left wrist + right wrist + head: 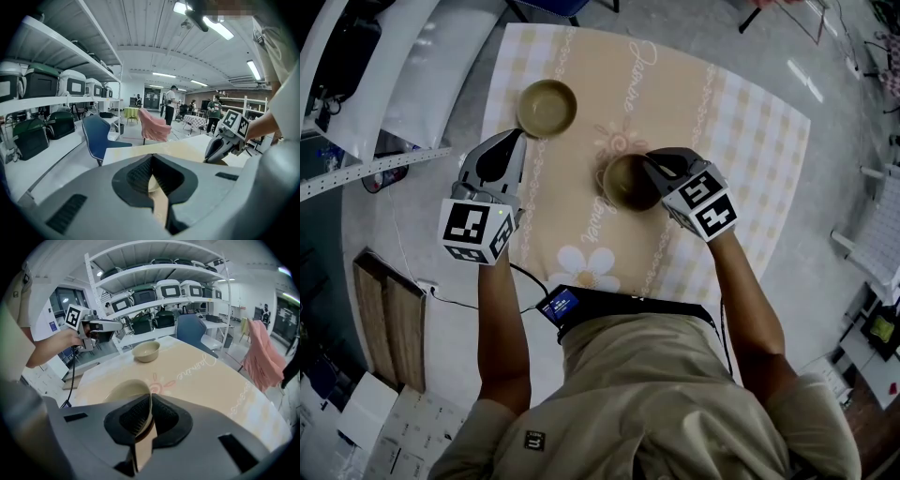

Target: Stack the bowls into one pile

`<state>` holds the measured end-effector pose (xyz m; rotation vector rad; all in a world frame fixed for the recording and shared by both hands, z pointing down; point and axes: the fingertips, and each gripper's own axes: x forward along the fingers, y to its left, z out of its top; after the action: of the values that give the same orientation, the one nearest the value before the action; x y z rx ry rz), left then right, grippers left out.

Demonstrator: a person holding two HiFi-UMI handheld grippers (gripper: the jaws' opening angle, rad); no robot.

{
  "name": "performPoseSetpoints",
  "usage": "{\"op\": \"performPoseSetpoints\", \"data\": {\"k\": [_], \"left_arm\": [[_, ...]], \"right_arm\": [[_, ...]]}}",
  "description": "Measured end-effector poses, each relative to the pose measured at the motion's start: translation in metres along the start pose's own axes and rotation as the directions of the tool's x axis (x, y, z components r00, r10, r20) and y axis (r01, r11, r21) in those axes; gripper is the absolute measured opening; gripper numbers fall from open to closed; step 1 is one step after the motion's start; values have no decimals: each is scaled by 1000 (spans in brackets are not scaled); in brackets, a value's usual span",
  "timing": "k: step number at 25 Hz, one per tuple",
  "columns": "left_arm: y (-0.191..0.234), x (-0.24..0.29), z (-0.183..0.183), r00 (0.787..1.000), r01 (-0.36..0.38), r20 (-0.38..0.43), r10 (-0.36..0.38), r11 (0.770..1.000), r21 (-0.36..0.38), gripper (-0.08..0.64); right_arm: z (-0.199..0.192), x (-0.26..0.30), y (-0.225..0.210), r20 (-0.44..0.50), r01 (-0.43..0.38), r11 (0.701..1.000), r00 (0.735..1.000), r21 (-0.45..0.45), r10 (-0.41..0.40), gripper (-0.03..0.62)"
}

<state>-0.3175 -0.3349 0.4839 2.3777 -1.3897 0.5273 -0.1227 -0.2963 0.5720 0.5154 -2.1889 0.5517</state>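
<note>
Two olive-beige bowls are in view. One bowl [547, 108] [146, 351] stands on the table [750, 141] at its far left part. My right gripper [649, 169] [149, 401] is shut on the near rim of the other bowl [626, 182] [123, 391], which hangs tilted over the table's middle. The rim shows pinched between the ribbed pads. My left gripper [517, 137] [151, 161] points at the near left side of the far bowl, just short of it. Its jaws meet at the tips with nothing between them.
The table carries a beige cloth with flower prints and checked borders. A blue chair [98, 136] and a chair draped in pink cloth [153, 126] stand beyond the far edge. White shelves with boxes [56, 84] run along the left. A cable [478, 302] hangs by my left arm.
</note>
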Motion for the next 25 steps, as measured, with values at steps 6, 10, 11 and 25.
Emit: {"op": "performPoseSetpoints", "data": {"k": [6, 10, 11, 25], "left_arm": [[26, 23, -25, 999, -28, -29, 27, 999, -21, 8], [39, 38, -43, 998, -46, -52, 43, 998, -42, 8], [43, 41, -45, 997, -54, -55, 52, 997, -47, 8], [64, 79, -80, 994, -57, -105, 37, 978, -202, 81]], "right_arm": [[-7, 7, -3, -50, 52, 994, 997, -94, -57, 21], [-7, 8, -4, -70, 89, 983, 992, -159, -101, 71], [-5, 8, -5, -63, 96, 982, 992, -164, -108, 93], [64, -12, -3, 163, 207, 962, 970, -180, -178, 143]]}}
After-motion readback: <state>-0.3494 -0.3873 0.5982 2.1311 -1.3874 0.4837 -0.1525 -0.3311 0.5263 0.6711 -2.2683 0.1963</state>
